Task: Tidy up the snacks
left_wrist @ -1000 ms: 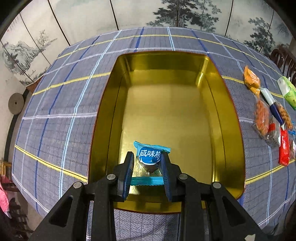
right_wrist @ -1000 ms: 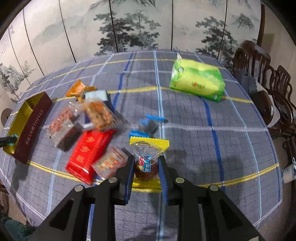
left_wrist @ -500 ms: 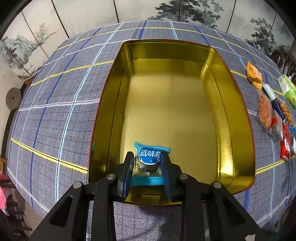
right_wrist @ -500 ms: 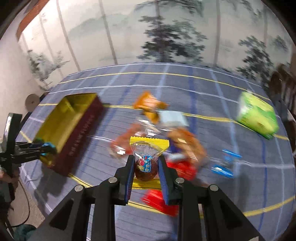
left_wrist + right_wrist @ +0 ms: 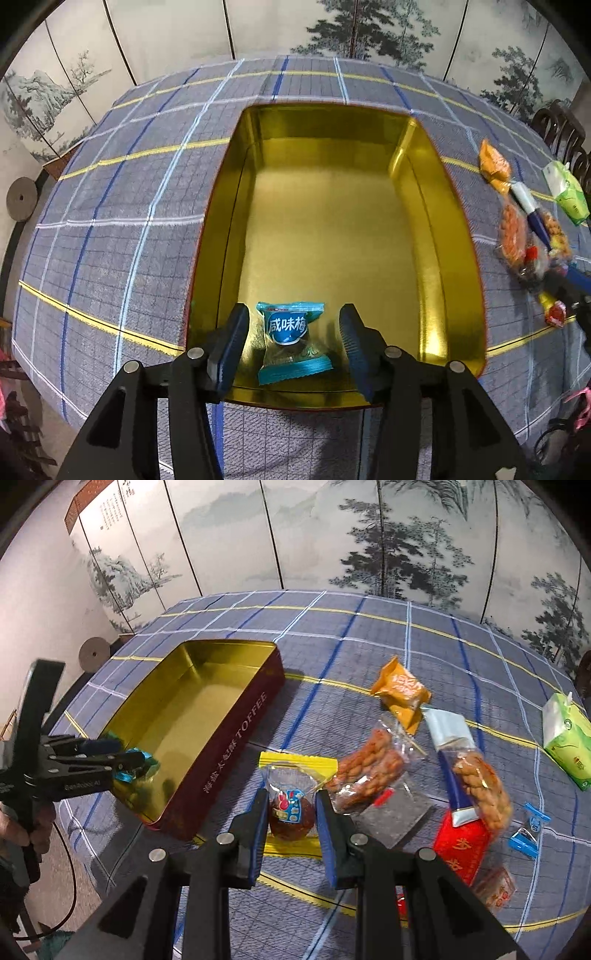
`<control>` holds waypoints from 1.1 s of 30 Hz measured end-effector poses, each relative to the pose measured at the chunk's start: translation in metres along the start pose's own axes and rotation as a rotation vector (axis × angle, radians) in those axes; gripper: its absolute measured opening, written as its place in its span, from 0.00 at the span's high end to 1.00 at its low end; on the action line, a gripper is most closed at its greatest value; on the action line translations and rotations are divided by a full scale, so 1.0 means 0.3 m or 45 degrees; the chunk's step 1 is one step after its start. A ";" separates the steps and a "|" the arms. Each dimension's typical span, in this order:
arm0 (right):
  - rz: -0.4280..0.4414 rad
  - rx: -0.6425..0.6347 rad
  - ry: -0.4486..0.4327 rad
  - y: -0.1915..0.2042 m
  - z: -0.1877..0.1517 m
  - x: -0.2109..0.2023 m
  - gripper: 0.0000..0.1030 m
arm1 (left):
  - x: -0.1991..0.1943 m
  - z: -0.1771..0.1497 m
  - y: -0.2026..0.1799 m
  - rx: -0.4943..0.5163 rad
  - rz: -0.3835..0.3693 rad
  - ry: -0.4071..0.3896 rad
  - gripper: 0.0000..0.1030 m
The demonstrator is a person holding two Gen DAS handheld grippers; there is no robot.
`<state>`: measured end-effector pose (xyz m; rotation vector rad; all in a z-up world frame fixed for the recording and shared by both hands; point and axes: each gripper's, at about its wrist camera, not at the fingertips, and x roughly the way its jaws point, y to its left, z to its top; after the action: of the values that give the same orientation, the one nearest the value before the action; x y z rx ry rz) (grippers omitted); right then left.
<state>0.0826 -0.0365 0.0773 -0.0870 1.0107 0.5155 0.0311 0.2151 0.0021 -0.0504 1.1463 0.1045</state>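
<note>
Snacks (image 5: 373,771) crowd the cloth beside the tin (image 5: 236,731).

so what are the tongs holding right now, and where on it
Right tongs pinch the yellow-edged snack packet across its middle. Left tongs are opening, pads off the blue packet in the tin.

The tin (image 5: 236,734) is gold inside and dark red outside with pale lettering. The tabletop (image 5: 122,236) wears grey cloth checked in blue, white and yellow. A teal packet (image 5: 290,341) lies in the tin; a yellow-edged clear packet (image 5: 295,786) holds something brown. The tissue pack (image 5: 567,746) is green and white.
</note>
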 end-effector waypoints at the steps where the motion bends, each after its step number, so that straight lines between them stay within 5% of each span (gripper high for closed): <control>1: 0.002 -0.005 0.003 0.008 0.002 0.004 0.75 | -0.011 0.003 0.000 0.000 -0.004 -0.013 0.49; 13: 0.072 -0.129 -0.027 0.154 0.071 0.021 0.75 | -0.197 0.018 0.120 -0.124 -0.020 -0.226 0.38; 23: 0.165 -0.276 -0.009 0.343 0.124 0.080 0.75 | -0.243 -0.049 0.330 -0.341 0.080 -0.213 0.36; 33: 0.158 -0.359 0.091 0.453 0.118 0.192 0.75 | -0.218 -0.133 0.412 -0.437 0.102 -0.152 0.36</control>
<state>0.0735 0.1150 0.0709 -0.2965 1.0121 0.7710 -0.0453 0.3304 0.0471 -0.2987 1.0017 0.3704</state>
